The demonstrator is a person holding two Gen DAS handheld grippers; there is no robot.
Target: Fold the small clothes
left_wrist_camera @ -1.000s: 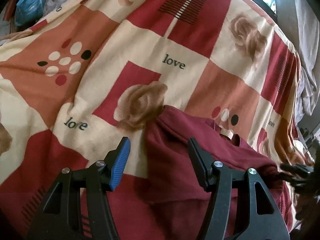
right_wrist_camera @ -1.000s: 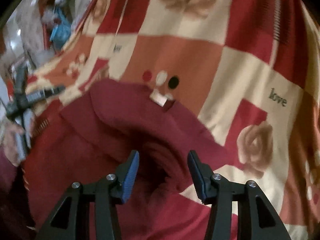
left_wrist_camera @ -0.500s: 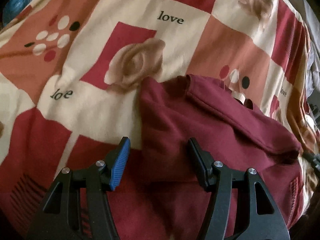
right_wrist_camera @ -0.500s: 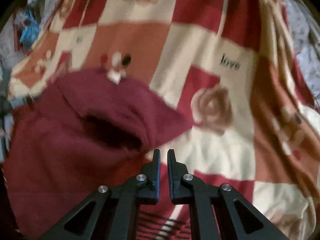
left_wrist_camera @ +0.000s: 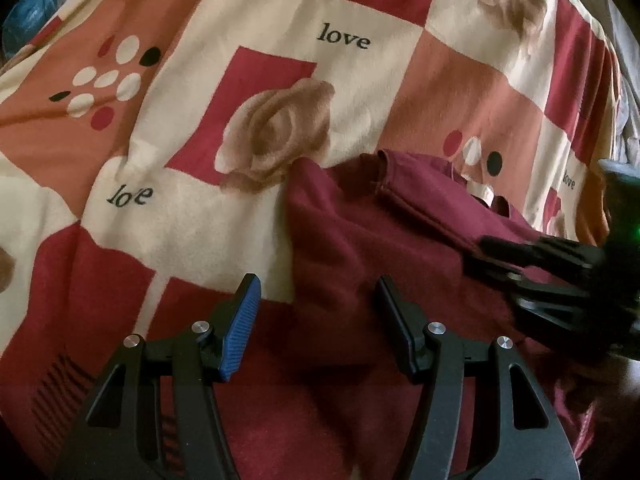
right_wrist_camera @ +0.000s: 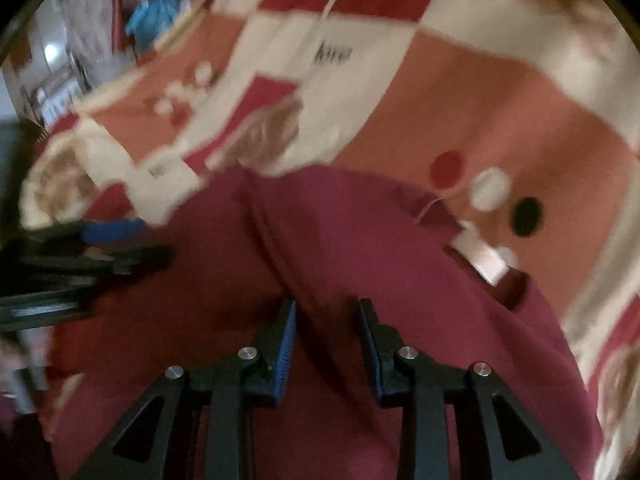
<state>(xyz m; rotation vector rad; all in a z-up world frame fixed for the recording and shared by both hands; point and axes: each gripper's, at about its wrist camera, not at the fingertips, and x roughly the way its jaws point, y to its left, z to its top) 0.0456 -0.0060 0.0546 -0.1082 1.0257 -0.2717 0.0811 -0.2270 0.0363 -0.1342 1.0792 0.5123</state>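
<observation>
**Both grippers poised over the maroon garment**

We hold our left gripper (left_wrist_camera: 316, 320) spread and empty above the maroon garment's (left_wrist_camera: 360, 248) left edge, likely to catch that side for a fold. Our right gripper (right_wrist_camera: 326, 338), jaws opening with cloth below but unpinched, reaches in from three o'clock. The garment lies rumpled on the patterned blanket (left_wrist_camera: 240, 52), collar and white label (left_wrist_camera: 478, 191) toward one o'clock.

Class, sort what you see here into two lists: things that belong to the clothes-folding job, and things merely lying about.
Belongs to the job:
- maroon garment
- left claw, open over its edge
- right claw, jaws opening above the cloth

Just lying about:
- patterned blanket underneath
- blue bag in the background
</observation>
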